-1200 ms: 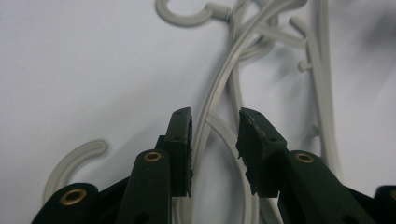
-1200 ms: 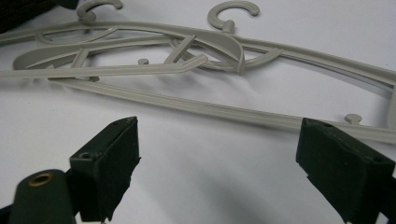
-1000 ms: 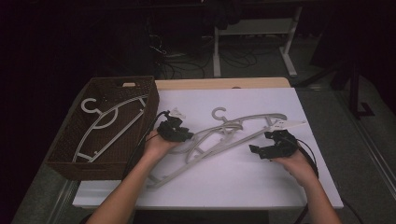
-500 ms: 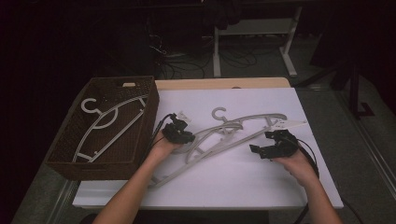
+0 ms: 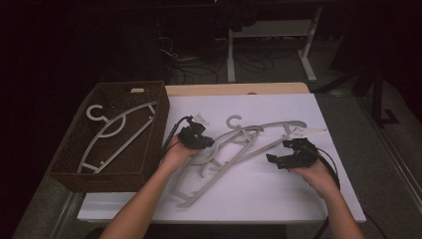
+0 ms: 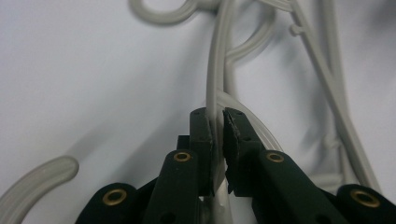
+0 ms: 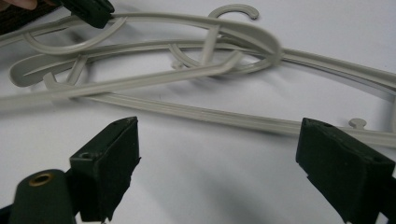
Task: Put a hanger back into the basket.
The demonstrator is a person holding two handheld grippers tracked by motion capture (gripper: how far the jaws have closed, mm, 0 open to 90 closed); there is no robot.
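Several grey plastic hangers [image 5: 249, 144] lie tangled in a pile on the white table top [image 5: 259, 199]. My left gripper [image 5: 208, 143] sits at the pile's left end. Its jaws have just been closing and now clamp the thin arm of one grey hanger [image 6: 215, 70], which runs up between the pads of the left gripper [image 6: 217, 116]. My right gripper [image 5: 277, 152] rests at the pile's right end. In the right gripper view the jaws of the right gripper [image 7: 219, 135] stand wide apart over bare table, just short of the hangers [image 7: 187, 46].
A dark woven basket [image 5: 160, 124] stands at the table's left edge with one grey hanger [image 5: 117, 132] lying inside. A white tag [image 5: 308, 132] lies at the pile's far right. Beyond the table are a dark floor, cables and a desk frame.
My left hand has shifted a little to the right, away from the basket, and its jaws have shut on the hanger's arm. The right hand has not moved.
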